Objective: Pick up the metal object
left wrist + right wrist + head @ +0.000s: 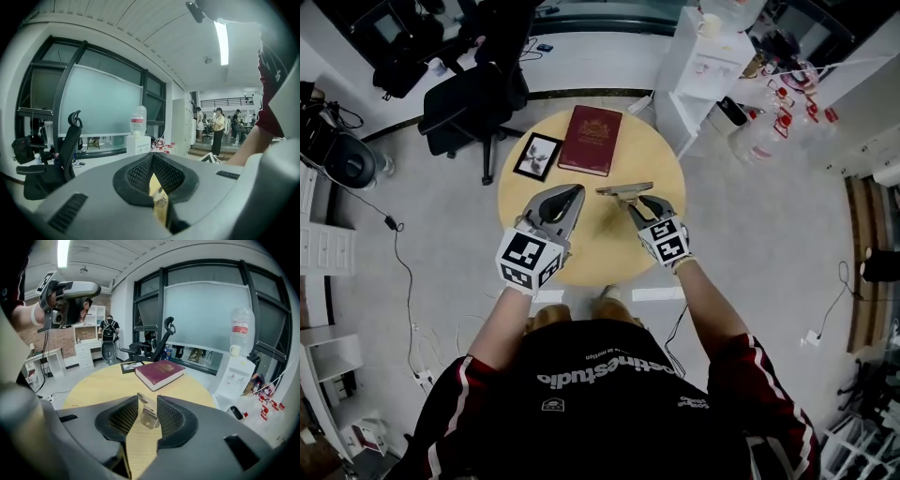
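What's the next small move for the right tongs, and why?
Probably lower the right tongs slightly, then close. Their jaws stand open with the metal object lined up between them on the round table, and the pads do not look pressed on it yet.

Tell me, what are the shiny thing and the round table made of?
The shiny thing looks like bare metal: silvery-grey, with bright glints. The round table looks like pale wood, or maybe a wood-look coating: yellowish, smooth, matte.
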